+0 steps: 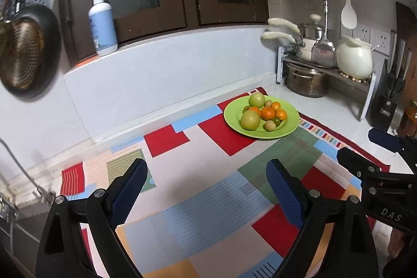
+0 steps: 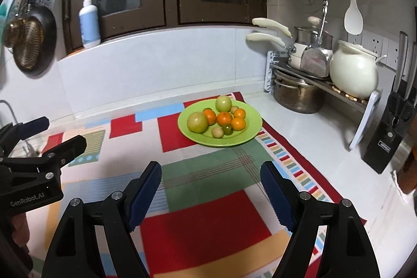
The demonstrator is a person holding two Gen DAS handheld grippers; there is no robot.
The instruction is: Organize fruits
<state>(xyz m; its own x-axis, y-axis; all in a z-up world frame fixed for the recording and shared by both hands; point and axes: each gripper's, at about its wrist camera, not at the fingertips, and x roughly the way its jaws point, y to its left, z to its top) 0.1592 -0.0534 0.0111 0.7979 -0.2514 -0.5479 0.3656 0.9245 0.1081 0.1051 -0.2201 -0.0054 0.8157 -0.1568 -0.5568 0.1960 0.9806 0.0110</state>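
A green plate (image 1: 289, 129) (image 2: 250, 132) sits at the far end of a patchwork cloth (image 1: 208, 199) (image 2: 208, 212). On it lie two green apples (image 1: 250, 120) (image 2: 197, 122), several oranges (image 1: 268, 113) (image 2: 224, 119), small pale fruits (image 1: 269, 125) (image 2: 216, 132) and a small green fruit (image 2: 228, 129). My left gripper (image 1: 207, 168) hovers open over the cloth, well short of the plate, nothing between its blue pads. My right gripper (image 2: 211, 171) is likewise open and empty, nearer the plate. Each gripper appears at the edge of the other's view.
A pot rack (image 2: 312, 74) with pans, a steel pot and a white ceramic pot (image 2: 353, 72) stands at the back right. A knife block (image 2: 391, 137) is at the far right. A pump bottle (image 1: 103, 22) stands on the sill; pans hang left; a faucet (image 1: 15, 163) is lower left.
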